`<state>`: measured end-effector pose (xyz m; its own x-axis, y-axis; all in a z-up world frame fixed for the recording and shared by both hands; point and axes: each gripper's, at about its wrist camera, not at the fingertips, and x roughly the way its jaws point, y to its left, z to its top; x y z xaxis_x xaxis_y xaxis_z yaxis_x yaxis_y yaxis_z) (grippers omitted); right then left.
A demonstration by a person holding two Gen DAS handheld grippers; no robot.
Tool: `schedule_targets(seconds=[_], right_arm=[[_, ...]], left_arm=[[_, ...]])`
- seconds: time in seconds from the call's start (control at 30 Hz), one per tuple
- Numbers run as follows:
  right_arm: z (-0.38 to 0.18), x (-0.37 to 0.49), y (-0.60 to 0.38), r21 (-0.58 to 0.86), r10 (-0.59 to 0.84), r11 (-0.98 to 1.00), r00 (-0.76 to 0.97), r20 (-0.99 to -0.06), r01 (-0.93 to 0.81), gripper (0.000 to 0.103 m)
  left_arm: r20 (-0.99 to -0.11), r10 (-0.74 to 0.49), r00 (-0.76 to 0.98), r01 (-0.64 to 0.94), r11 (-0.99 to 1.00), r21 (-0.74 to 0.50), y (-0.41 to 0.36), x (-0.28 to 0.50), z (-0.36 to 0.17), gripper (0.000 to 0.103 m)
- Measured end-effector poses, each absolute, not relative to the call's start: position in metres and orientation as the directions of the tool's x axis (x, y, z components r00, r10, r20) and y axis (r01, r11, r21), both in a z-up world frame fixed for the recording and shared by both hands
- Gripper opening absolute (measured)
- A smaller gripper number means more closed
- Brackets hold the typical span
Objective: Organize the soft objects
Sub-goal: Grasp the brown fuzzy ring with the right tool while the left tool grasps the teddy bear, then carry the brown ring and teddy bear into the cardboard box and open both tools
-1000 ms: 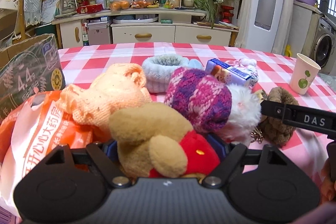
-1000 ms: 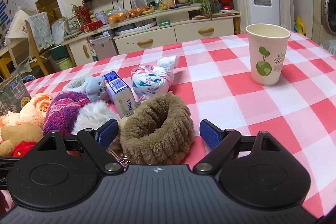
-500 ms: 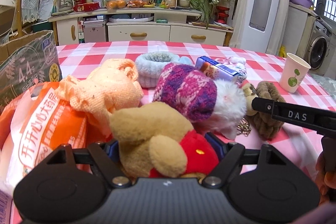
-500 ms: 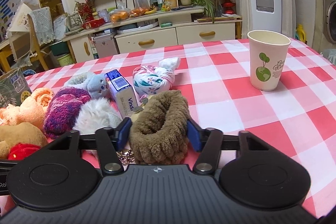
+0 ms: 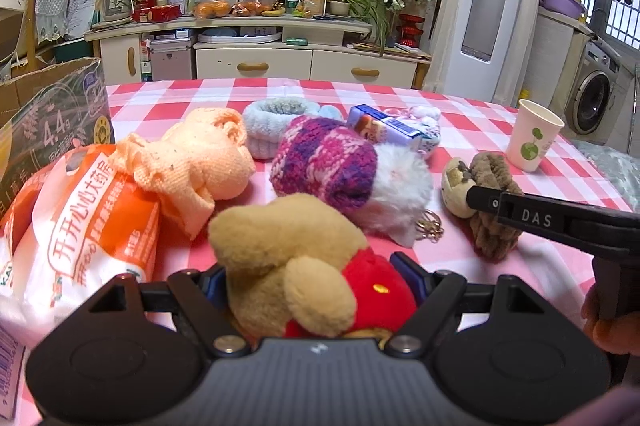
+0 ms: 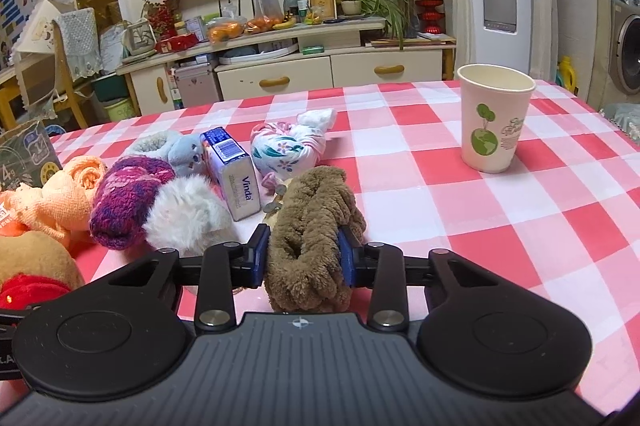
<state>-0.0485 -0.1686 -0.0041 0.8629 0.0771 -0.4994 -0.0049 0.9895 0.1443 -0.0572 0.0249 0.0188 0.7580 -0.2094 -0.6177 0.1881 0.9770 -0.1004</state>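
Far left on the table (image 6: 520, 226): orange printed bag (image 5: 80, 226) with a peach knitted cloth (image 5: 192, 162) slumped against it, both lying as a second ago.

Next, left gripper (image 5: 308, 276): fingers fairly wide and pressed on both flanks of the plush bear (image 5: 288, 250), tan head and red shirt bulging out between them. No change in that grip over the last second. Cannot tell whether the bear is clear of the table.

Behind the bear, untouched: purple knitted hat (image 5: 324, 162) with its white fur trim, then a pale blue fuzzy piece (image 5: 272, 118), a tissue pack (image 6: 232, 166) and a floral cloth bundle (image 6: 284, 146).

Further right, the real change. Right gripper (image 6: 302, 256): a second ago spread wide around the brown fuzzy band (image 6: 316, 210), which then sat as an open ring; now drawn in narrow, blue pads biting into its sides, and closing yet. Ring squashed to a tall folded wad, hole gone. Lower end apparently on the table yet, not lifted.

Far right: paper cup (image 6: 494, 122), well apart, not involved.

Meaning for the task, as a judgement: second soft item now secured, so one in each hand and both ready to carry off to wherever they belong. With pile this yielding, worth finishing the squeeze before lifting, lest the band slide out.
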Motion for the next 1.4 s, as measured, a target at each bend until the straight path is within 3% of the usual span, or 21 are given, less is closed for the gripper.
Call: schedule_targets(seconds=[0.67,1.13,1.4], right_arm=[[0.006,-0.085,-0.169,0.215,0.087,0.976,0.87,-0.486,0.023,0.043],[0.037,-0.114,-0.143,0.203,0.142,0.978,0.881,-0.452,-0.054,0.043],[0.06,-0.117,-0.111,0.175,0.204,0.974,0.881,-0.426,-0.141,0.043]], left_arm=[[-0.556,-0.267,0.787,0.216,0.964,-0.157,0.039,-0.086,0.056,0.079],[-0.493,-0.29,0.82,0.195,0.952,-0.236,0.081,-0.099,0.092,0.079],[-0.465,-0.236,0.853,0.144,0.964,-0.225,0.123,-0.099,0.109,0.079]])
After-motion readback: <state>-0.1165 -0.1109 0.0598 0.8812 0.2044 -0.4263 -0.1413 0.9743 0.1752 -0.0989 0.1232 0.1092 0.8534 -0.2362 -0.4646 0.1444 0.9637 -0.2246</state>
